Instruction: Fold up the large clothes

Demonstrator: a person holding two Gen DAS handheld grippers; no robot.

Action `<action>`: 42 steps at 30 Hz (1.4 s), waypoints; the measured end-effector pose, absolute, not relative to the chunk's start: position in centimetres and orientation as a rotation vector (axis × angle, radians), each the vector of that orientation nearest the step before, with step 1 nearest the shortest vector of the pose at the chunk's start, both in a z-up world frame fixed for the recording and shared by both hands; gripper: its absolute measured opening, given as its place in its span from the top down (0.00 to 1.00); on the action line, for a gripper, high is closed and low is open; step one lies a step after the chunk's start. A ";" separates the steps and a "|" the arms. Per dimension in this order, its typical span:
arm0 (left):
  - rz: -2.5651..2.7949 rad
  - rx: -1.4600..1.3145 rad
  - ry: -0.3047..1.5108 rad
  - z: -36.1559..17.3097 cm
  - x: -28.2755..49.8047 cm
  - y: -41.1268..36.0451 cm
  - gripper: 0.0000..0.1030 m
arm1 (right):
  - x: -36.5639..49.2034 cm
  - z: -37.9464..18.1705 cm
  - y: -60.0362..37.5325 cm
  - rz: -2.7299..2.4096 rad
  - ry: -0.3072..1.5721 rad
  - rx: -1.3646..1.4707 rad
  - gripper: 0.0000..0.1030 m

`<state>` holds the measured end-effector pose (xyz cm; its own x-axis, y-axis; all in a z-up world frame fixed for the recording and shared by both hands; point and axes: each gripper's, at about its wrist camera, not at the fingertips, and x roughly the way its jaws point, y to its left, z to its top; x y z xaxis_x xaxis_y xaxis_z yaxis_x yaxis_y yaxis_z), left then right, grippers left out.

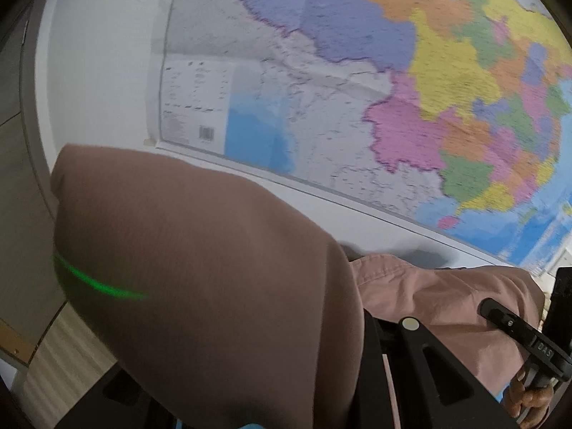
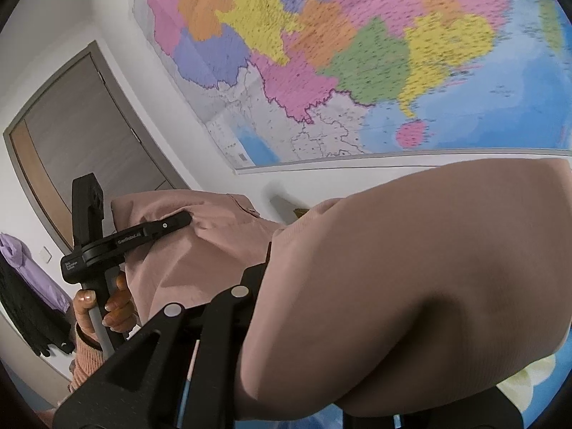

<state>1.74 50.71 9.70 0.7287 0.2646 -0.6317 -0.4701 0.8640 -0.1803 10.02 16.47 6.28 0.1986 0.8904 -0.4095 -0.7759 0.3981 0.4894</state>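
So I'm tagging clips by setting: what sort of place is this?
Probably a room in a home or office: a big colourful wall map on a white wall, a grey-framed door, and a purple garment hanging beside it.

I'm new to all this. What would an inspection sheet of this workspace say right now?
Surface: nothing seen; both cameras tilt up toward the wall.
Job's things: pink garment held up in the air, draped over both cameras.
Clutter: purple cloth and dark clothing hanging at the left.
Grippers: left gripper and right gripper each reach into the garment; the fabric hides the fingertips, so the grip cannot be confirmed.
Cables: nothing seen.
Surroundings: large coloured map on a white wall, door to the left, a person's hand on the left gripper's handle.
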 end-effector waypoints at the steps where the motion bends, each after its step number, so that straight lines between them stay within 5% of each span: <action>1: 0.424 -0.344 0.636 9.5 2.0 51.3 0.85 | 10.1 6.3 16.9 1.173 0.708 0.181 0.87; 9: 0.469 -0.363 0.566 7.5 2.3 56.0 0.85 | 9.1 4.8 20.8 1.183 0.649 0.096 0.87; 15: 0.520 -0.456 0.777 -3.6 2.9 59.6 0.84 | 8.0 -5.3 22.8 1.217 0.920 0.045 0.84; 19: 0.516 -0.505 0.816 -6.9 1.9 60.5 0.77 | 7.9 -7.6 20.3 1.247 1.013 0.138 0.69; 23: 0.502 -0.542 0.820 -7.2 1.3 61.2 0.73 | 8.1 -6.4 16.3 1.279 1.024 0.167 0.44; 28: 0.505 -0.519 0.848 -8.0 1.4 60.8 0.66 | 10.5 -6.5 9.7 1.200 1.039 0.291 0.31; 30: 0.506 -0.519 0.848 -8.2 1.4 60.6 0.67 | 12.0 -7.2 8.6 1.160 1.074 0.357 0.36; 34: 0.514 -0.498 0.857 -7.6 2.4 60.1 0.74 | 10.9 -7.6 9.5 1.220 1.078 0.282 0.89; 38: 0.517 -0.480 0.809 -5.6 3.6 60.6 0.80 | 7.8 -7.1 10.0 1.269 1.052 0.192 0.91; 42: 0.534 -0.497 0.849 -7.0 4.3 61.1 0.74 | 7.7 -7.7 9.5 1.184 1.059 0.146 0.91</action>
